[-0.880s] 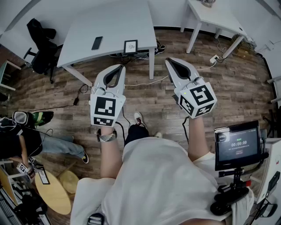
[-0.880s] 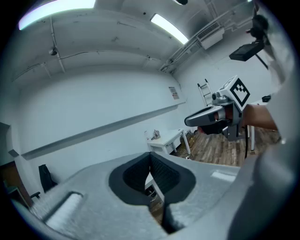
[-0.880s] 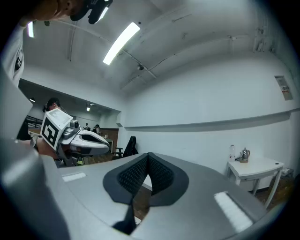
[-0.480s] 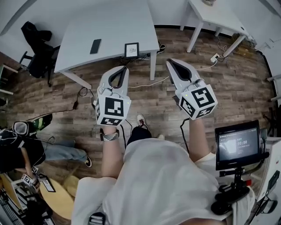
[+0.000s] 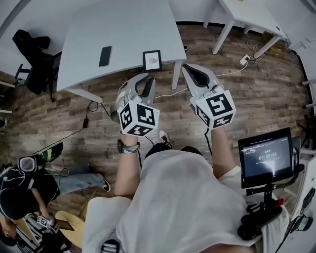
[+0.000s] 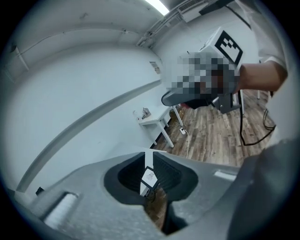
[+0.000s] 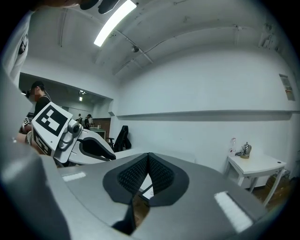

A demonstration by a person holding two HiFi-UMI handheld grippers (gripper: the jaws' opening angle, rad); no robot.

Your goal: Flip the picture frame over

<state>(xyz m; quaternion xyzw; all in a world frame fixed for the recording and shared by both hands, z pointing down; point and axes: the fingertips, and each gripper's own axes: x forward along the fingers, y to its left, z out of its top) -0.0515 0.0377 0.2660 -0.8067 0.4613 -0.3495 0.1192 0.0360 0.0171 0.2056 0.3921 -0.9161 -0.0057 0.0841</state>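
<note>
A small black picture frame [image 5: 152, 60] with a white print lies face up near the front edge of the grey table [image 5: 123, 29]. My left gripper [image 5: 142, 79] hovers just short of that edge, below the frame, jaws a narrow slit apart with nothing between them. In the left gripper view the frame [image 6: 149, 177] shows through the gap below the gripper's [image 6: 151, 153] tips. My right gripper [image 5: 187, 70] hangs to the right of the table's corner leg, shut and empty. In the right gripper view the tips of that gripper [image 7: 149, 155] meet, and a corner of the frame [image 7: 147, 191] shows beneath them.
A dark phone [image 5: 105, 56] lies on the table left of the frame. A black chair [image 5: 30, 66] stands at the table's left end, and a second white table [image 5: 247, 15] at the back right. A screen on a stand [image 5: 266, 158] is at my right. A person [image 5: 22, 190] sits lower left.
The table and frame have come closer. My left gripper has swung right and up toward the frame and rolled, its marker cube now showing two faces. The right gripper has barely shifted.
</note>
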